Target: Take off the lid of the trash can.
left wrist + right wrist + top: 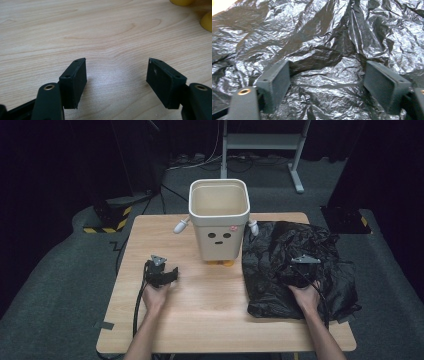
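Our right gripper (327,87) hangs wide open over the crinkly black plastic bag (300,265), right of the cream bin (219,220), ready to pinch it. Our left gripper (116,82) waits open, holding nothing.

The black plastic bag (300,265) covers the right part of the surface (210,315), so the wood under it is hidden. The right gripper (300,276) is dark against the bag in the high view, and its fingers are too hard to make out there. In the right gripper view the bag runs past every edge. In the left gripper view two yellow feet (206,21) are cut off at the top corner.
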The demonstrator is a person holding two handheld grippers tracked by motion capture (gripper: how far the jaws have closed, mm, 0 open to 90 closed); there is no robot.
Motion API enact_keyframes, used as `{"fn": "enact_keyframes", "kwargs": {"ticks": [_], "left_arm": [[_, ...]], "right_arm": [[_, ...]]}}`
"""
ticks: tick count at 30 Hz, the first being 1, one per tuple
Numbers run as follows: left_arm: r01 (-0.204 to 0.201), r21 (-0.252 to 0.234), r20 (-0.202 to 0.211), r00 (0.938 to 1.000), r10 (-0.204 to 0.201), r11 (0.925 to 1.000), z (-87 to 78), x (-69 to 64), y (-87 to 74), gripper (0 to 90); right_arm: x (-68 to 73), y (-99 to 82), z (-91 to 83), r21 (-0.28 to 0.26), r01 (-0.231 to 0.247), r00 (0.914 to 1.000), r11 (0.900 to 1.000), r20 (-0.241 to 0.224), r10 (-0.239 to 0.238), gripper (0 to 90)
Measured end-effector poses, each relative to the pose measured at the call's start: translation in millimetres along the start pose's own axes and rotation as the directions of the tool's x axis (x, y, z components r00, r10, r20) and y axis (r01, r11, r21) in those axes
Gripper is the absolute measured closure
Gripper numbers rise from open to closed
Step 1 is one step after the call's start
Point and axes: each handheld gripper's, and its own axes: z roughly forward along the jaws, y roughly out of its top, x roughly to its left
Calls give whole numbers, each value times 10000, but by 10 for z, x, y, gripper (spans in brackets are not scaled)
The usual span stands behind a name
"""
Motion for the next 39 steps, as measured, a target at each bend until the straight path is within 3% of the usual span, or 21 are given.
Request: {"fn": "enact_keyframes", "kwargs": {"ticks": [2,4,9,11,13,14,25,34,37,39], "left_arm": [[-76,313,-64,9999,78,9995,18,-16,9,312],[-14,296,-69,10000,16,9996,19,-17,8,311],[66,329,-66,10000,-63,9994,19,-11,7,302],[72,328,-71,10000,-70,9994,19,-11,7,302],[77,325,-72,9999,-75,9994,19,-12,7,302],[77,328,-73,9999,-74,9994,19,-12,7,302],[83,330,-68,9999,-81,9994,19,-11,7,302],[68,376,-28,10000,-67,9993,23,-17,11,272],[555,425,326,9979,-569,9976,4,-16,33,270],[669,328,465,9966,-684,9972,-34,-17,75,269]], "right_arm": [[-13,12,6,83,4,10000,10000,0,-4,191],[-25,25,5,158,-31,10000,9999,-39,32,196],[-103,42,2,10,-594,9982,9982,-38,594,188],[-142,95,22,362,-903,9958,9953,-128,908,164],[-161,154,7,15,-1024,9946,9947,-161,1024,179],[-161,195,9,146,-1069,9941,9942,-179,1071,160],[-97,564,219,387,-830,9965,9958,83,827,157],[-101,512,418,734,-916,9957,9931,186,904,167],[-105,484,441,596,-738,9970,9955,257,724,178],[-107,478,443,550,-635,9977,9965,267,621,181]]}}
